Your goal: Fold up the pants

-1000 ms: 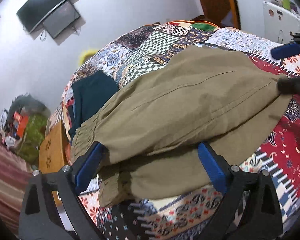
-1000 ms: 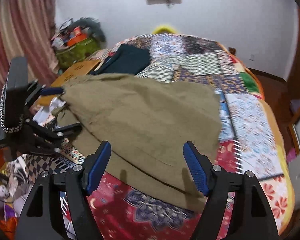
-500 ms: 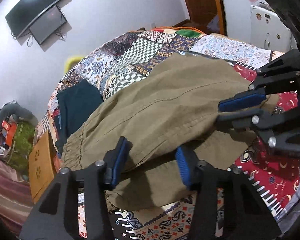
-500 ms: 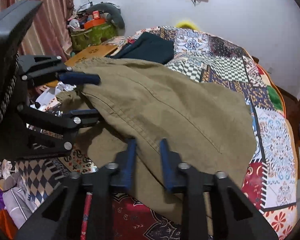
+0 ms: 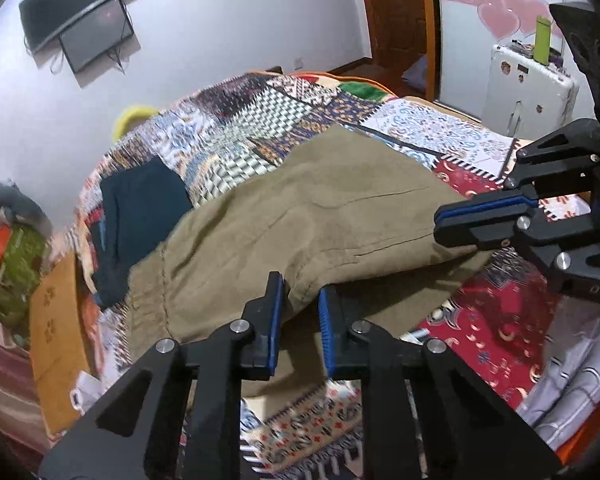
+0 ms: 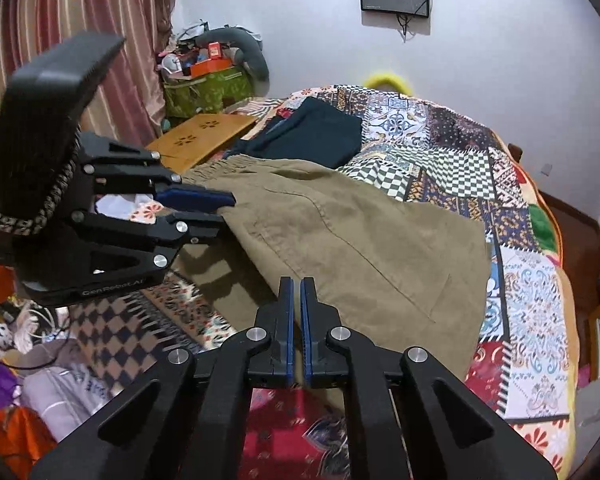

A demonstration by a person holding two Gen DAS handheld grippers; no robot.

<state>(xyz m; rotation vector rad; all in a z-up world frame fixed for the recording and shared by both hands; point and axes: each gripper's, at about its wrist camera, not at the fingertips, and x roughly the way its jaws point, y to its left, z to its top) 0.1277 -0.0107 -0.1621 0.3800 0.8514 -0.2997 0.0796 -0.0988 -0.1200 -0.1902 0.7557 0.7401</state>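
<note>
Olive-brown pants lie folded over on a patchwork bedspread; they also show in the right wrist view. My left gripper is shut on the near folded edge of the pants, lifting it a little; it also shows in the right wrist view. My right gripper is shut on the same near edge further along; it also shows in the left wrist view. The lower layer of the pants lies in shadow beneath the lifted edge.
A folded dark teal garment lies on the bed beyond the waistband. A wooden lap table and a green bag stand beside the bed. A white suitcase stands by the far side. Clothes are heaped below the bed's near edge.
Both grippers were open above the pants one second ago. They have closed on the near edge of the top layer and raised it slightly.
</note>
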